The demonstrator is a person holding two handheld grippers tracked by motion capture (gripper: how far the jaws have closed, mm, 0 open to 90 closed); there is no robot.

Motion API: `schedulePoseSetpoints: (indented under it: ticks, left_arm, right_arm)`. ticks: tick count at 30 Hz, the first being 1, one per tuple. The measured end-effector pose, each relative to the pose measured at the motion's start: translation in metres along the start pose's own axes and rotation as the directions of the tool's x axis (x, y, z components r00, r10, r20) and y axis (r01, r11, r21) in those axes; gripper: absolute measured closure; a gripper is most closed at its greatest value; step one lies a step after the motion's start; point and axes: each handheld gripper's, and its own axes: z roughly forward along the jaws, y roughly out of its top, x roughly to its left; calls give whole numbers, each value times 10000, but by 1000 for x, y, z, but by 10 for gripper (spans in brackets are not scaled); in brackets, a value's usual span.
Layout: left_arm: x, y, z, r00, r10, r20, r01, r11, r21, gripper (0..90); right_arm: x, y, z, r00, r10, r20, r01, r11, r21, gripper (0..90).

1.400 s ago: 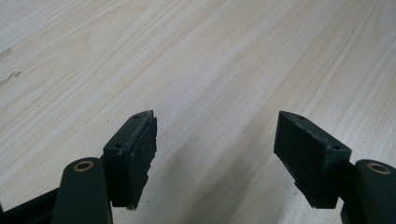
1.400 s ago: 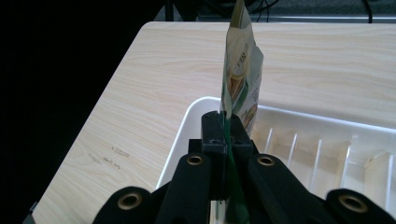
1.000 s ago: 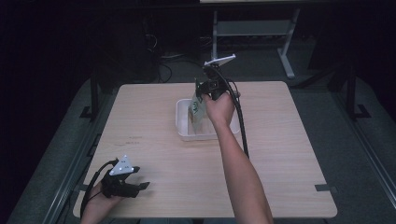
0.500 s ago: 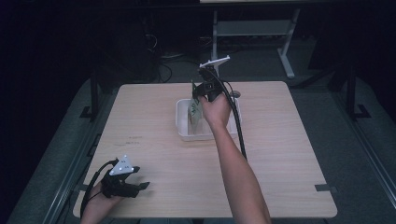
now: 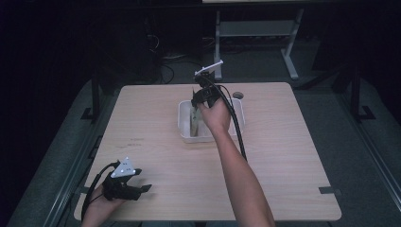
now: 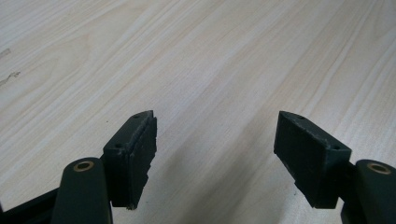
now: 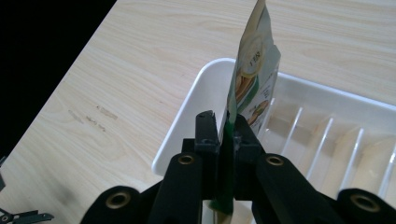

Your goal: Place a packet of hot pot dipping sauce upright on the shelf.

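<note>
The right tongs (image 7: 226,128) pinch a flat packet (image 7: 250,79) by its edge, and their jaws have just been opening a little with the packet between them. The packet stands on end, its long side running up and away from the tongs, over the near corner of the white rack (image 7: 327,100). The slots lie just past it. The left tongs (image 6: 215,154) are wide open and hold nothing, far off on the bench (image 5: 156,123).
</note>
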Motion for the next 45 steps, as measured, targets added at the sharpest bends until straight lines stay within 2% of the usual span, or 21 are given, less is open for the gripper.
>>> schedulePoseSetpoints:
  ticks: [4, 13, 21, 30, 37, 45]
  left_arm:
    - [0, 0, 0, 10000, 13, 12, -13, 10000, 19, 292]
    - [0, 0, 1, 10000, -4, 10, 4, 10000, 24, 292]
    - [-1, 1, 1, 10000, 0, 9, 0, 10000, 19, 292]
    - [-1, 0, 1, 10000, 22, 17, -22, 10000, 46, 292]
    - [0, 0, 1, 10000, 40, -20, -40, 10000, 49, 290]
    - [0, 0, 1, 10000, -23, -81, 23, 10000, 29, 277]
  right_arm:
    - [1, -2, 0, 9996, -275, 11, 275, 9995, 157, 821]
    - [-3, -8, -4, 9986, -322, -419, 331, 9992, 212, 759]
    - [-5, -11, -7, 9976, -405, -561, 420, 9988, 263, 707]
    - [-5, -14, -13, 9964, -569, -627, 580, 9982, 170, 669]
    - [-8, -19, -20, 9932, -628, -981, 633, 9980, 26, 596]
    - [-13, -25, -29, 9886, -754, -1306, 726, 9970, -263, 558]
